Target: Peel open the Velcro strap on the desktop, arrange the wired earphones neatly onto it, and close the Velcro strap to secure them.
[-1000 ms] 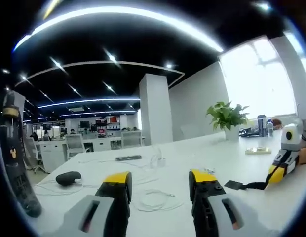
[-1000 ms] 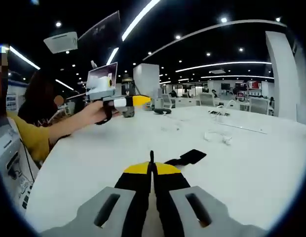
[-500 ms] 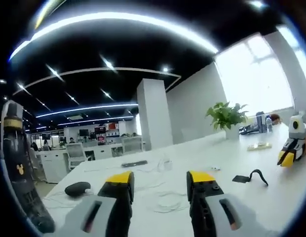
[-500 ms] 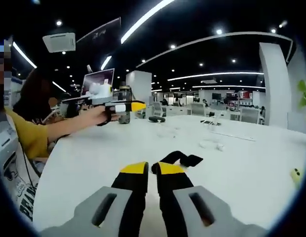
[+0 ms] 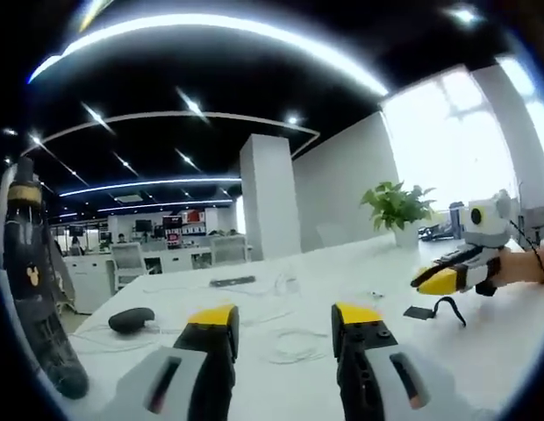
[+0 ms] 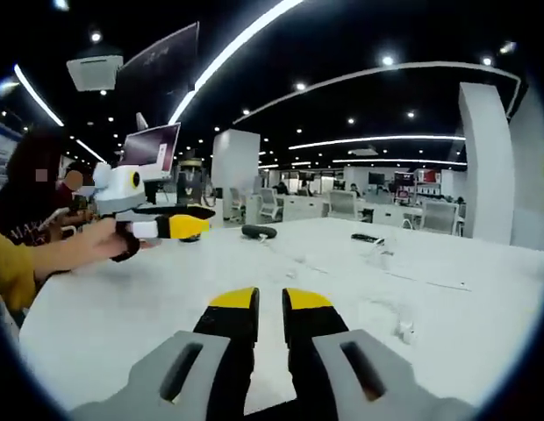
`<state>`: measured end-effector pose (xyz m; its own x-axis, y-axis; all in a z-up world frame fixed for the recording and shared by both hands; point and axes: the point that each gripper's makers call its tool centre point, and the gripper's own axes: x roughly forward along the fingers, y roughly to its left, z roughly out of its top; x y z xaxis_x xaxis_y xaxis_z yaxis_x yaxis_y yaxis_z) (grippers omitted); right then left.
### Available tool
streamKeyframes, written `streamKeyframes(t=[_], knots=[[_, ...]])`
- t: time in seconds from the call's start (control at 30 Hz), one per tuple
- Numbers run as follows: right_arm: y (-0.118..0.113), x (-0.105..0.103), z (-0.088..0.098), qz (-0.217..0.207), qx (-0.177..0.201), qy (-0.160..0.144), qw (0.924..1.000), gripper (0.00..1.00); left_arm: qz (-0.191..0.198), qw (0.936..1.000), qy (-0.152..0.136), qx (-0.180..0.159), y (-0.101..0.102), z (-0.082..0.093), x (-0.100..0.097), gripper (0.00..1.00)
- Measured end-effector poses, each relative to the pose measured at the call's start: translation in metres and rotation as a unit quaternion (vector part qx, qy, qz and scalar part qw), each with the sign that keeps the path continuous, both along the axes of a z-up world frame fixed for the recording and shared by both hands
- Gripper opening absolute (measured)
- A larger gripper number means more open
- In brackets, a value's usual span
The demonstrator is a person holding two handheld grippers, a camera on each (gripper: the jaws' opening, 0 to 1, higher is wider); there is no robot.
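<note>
The Velcro strap point(image 5: 434, 309) is a thin black band with a flat square tab and a raised loop; it lies on the smooth white bench point(image 5: 483, 351), just below the right claw point(image 5: 427, 281). The wired earphones point(image 5: 294, 344) form a loose white coil ahead of the left claw point(image 5: 285, 317). Both claws are parted and hold nothing, jaws tipped yellow.
</note>
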<state>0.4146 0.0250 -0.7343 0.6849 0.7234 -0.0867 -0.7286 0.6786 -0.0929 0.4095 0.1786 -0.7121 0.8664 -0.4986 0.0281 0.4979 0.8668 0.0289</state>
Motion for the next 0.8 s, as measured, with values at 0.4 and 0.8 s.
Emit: streamKeyframes(t=[0.4, 0.8], knots=[[0.010, 0.049, -0.048, -0.019, -0.039, 0.076, 0.9962, 0.13, 0.007, 0.9999, 0.004, -0.012, 0.002, 0.003, 0.002, 0.45], [0.015, 0.075, -0.059, -0.056, 0.035, 0.162, 0.9846, 0.14, 0.004, 1.0000, -0.002, -0.003, -0.005, 0.004, -0.002, 0.45]])
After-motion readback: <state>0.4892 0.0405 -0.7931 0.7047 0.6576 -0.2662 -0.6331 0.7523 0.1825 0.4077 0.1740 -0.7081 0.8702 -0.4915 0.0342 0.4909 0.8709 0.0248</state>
